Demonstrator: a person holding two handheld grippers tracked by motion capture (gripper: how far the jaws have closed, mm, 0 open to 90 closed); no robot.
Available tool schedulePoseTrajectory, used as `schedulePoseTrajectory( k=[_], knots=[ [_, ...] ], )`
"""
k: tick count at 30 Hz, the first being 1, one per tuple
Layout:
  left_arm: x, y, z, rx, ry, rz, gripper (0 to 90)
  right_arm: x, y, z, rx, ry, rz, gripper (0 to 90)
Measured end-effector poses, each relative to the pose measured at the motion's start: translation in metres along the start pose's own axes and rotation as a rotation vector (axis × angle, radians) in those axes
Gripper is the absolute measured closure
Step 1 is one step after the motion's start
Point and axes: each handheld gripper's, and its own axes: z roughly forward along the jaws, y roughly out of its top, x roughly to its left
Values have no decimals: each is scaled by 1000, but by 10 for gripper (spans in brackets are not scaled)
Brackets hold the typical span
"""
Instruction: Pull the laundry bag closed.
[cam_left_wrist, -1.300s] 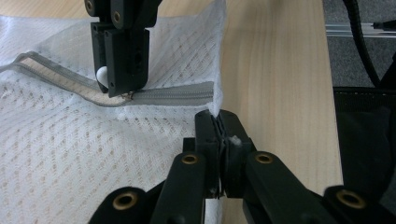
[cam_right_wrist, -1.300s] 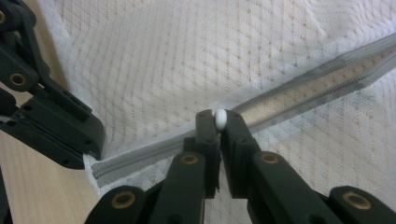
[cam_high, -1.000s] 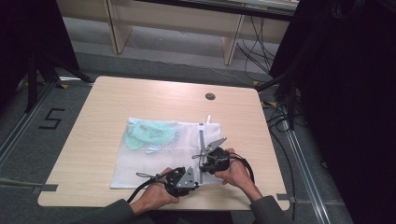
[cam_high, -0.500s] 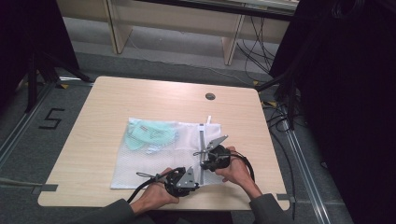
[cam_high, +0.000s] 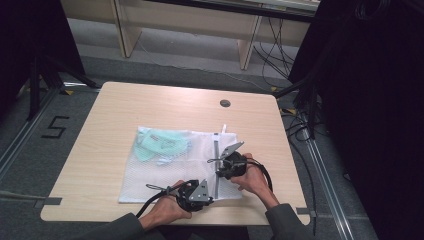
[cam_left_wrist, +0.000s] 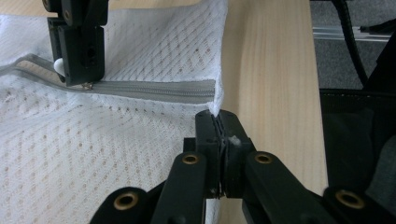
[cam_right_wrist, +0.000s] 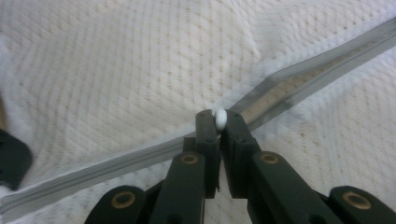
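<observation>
A white mesh laundry bag lies flat on the wooden table, with pale green garments inside its far part. A grey zipper runs along the bag's right side. My left gripper sits at the bag's near edge, and its jaws are shut on the fabric just beyond the zipper's end. My right gripper stands farther up the zipper. It is shut on the small white zipper pull. The zipper looks closed behind the pull and gapes open beyond it.
The table's near edge runs just behind the left gripper, with bare wood beside the bag. A round cable hole sits at the far right of the tabletop. Dark curtains and cables stand to the right of the table.
My right gripper has crept slightly farther up the zipper, away from the left gripper. The left gripper holds its place at the bag's edge.
</observation>
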Motion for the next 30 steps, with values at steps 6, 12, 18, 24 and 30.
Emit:
schedulePoseTrajectory(
  k=[6, 12, 18, 24, 30],
  knots=[
    [-2, 0, 0, 0, -5, 1, 879, -3, 1, -1, 3, -13, 33, 866],
    [0, 0, -1, 8, -4, 13, 879, -9, 2, -1, -9, -30, 29, 866],
    [-1, 0, 0, -10, 0, -11, 879, -12, 3, 0, -16, -42, 17, 866],
    [-1, 1, -1, 27, -16, 34, 879, -16, 5, 0, 0, -50, 32, 866],
    [-3, 1, 0, 7, -14, 11, 879, -19, 6, 2, -3, -64, 39, 866]
  ],
)
